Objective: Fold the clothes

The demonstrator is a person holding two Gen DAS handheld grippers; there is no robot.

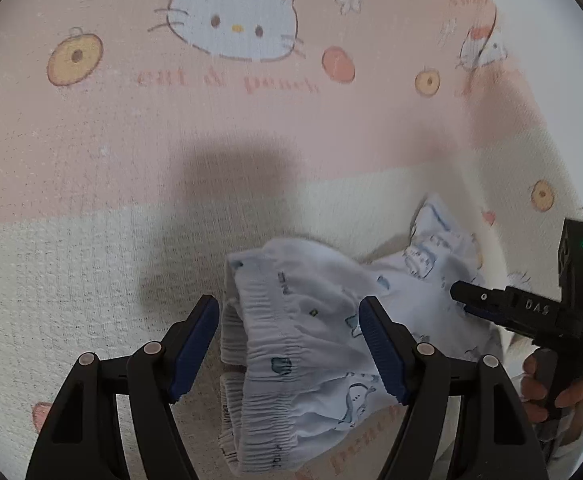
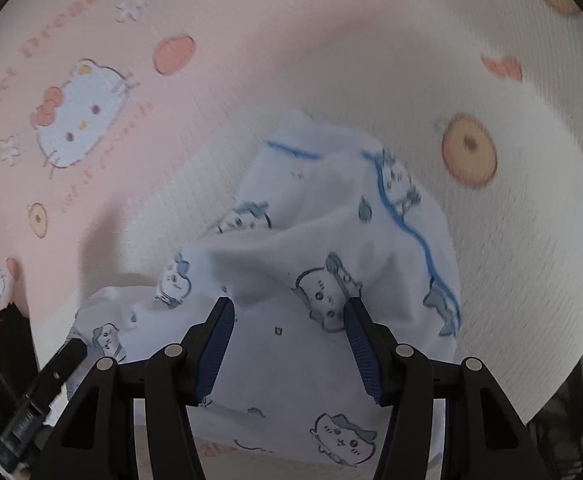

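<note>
Shorts (image 1: pixel 311 344) of pale blue-white cloth, printed with small cartoon animals, lie crumpled on a sheet (image 1: pixel 91 264) patterned with cat faces, peaches and doughnut rings in bands of pink and cream. What lies under the sheet I cannot tell. The garment sits on a cream band, close to the line where the pink begins. In the left wrist view its gathered elastic waistband (image 1: pixel 259 360) faces the camera, bunched and partly folded over itself, and the left tongs (image 1: pixel 289 350) stand open with the waistband between their blue pads (image 1: pixel 195 344); whether a pad touches the cloth I cannot tell. Off toward the right edge of that view the other tool reaches in, its tip touching or just above the far part of the shorts, with a hand (image 1: pixel 551 392) wrapped round its handle. From the right wrist view the right tongs (image 2: pixel 289 346) are likewise open, spread over a rumpled stretch of the shorts (image 2: pixel 311 248) where a blue-stitched hem (image 2: pixel 407 224) curves along the garment's right side. The cloth rises in soft folds between and beyond the pads. At the lower left of that view a dark part of the left tool pokes in beside the fabric.
</note>
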